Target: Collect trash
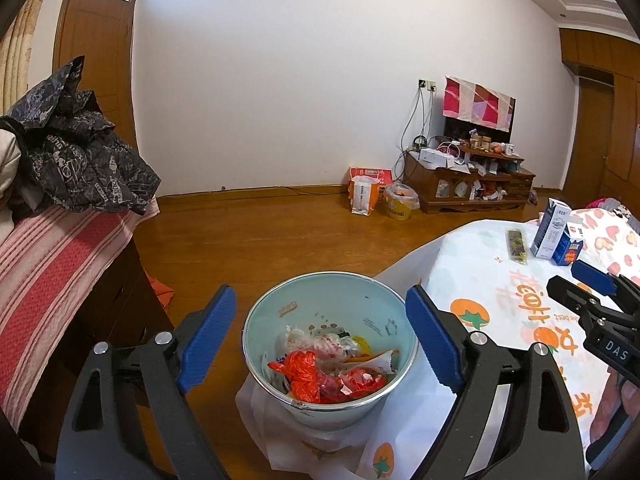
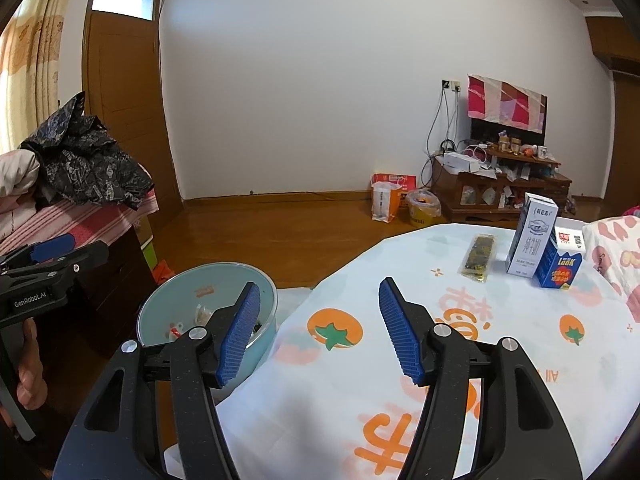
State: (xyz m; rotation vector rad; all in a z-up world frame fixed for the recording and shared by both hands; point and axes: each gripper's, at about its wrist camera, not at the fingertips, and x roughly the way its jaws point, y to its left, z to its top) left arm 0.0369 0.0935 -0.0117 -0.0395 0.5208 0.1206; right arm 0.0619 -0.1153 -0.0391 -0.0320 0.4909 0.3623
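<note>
- Left tool [image 1: 320,332]: jaws spread wide, nothing between the pads. It hangs over the bin [image 1: 256,320], pointing down at a slant.
- Bin: pale blue, round, open-topped, on the floor just beside the worktop [image 2: 400,360] edge, partly resting on the hanging cloth. In the right wrist view it lies at 9 o'clock of the right tool.
- Trash [image 1: 320,372]: in the bottom of the bin, at 6 o'clock of its inner wall. Red-orange plastic, clear film and torn wrappers, piled together.
- Right tool [image 2: 318,324]: jaws spread, nothing pinched. It hangs over the near edge of the worktop; no contact with the cloth is visible.
- Worktop: covered by a white cloth with orange fruit print.
- Wrapper [image 2: 478,258]: dark, flat, lying on the worktop at 1 o'clock of the right tool, well apart from it.
- Cartons [image 2: 532,244]: a tall white one and a shorter blue one, upright, touching or nearly so, just beside the wrapper at its 3 o'clock.
- Hand [image 2: 30,364]: grips the left tool's handle at the left edge of the right wrist view.
</note>
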